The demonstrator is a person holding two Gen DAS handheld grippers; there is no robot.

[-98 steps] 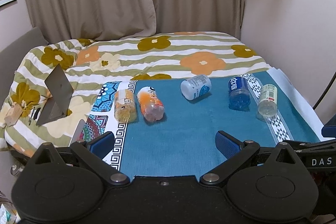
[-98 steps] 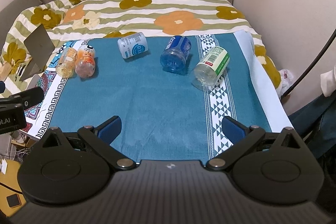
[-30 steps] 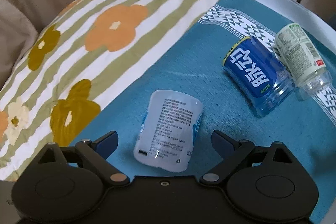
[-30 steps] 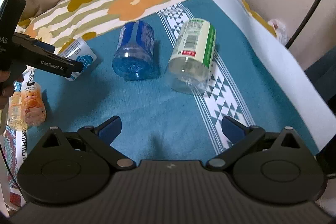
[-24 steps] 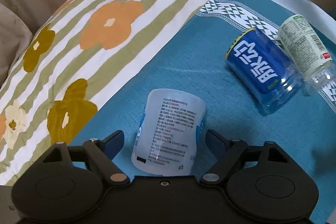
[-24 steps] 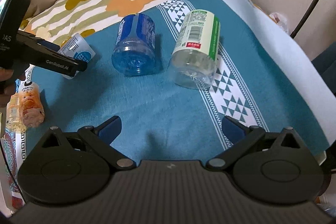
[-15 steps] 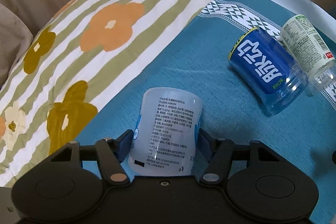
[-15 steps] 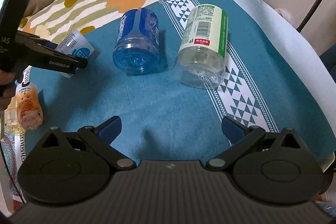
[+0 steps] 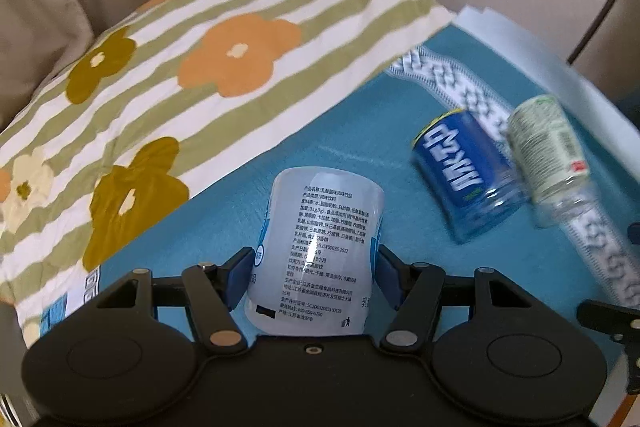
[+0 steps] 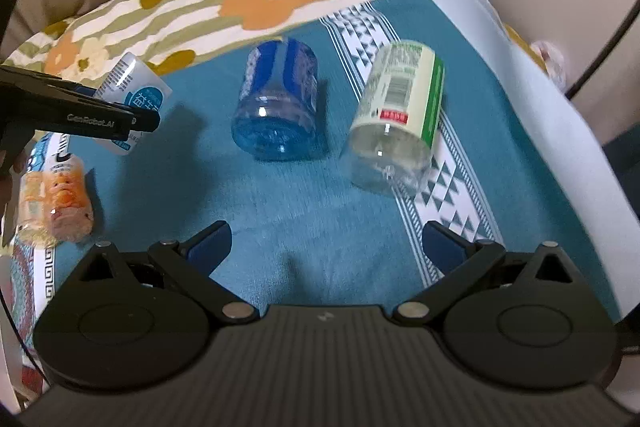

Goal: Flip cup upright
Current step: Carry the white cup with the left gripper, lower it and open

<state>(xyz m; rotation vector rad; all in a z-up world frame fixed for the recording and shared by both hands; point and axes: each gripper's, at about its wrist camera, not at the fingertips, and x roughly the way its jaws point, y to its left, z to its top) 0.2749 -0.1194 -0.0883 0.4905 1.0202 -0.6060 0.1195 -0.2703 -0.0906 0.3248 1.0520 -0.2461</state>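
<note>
left gripper (image 9: pixel 316 263) clamped on the white cup (image 9: pixel 320 251), right gripper (image 10: pixel 326 243) wide apart

we reckon it's light, thin, squashy plastic, so gripping mid-body gently seems right.

Since the first frames, moved in from a wide view over the blue cloth (image 9: pixel 224 195) to close over the white cup (image 9: pixel 320 247); left gripper (image 9: pixel 316 267) gone from wide open to clamped on both sides of that cup (contact made within the last second). Cup now tipped up off the cloth. Right gripper (image 10: pixel 326 245) brought nearer the blue cup (image 10: pixel 278 107) and green cup (image 10: pixel 400 115), fingers as wide apart as before
</note>
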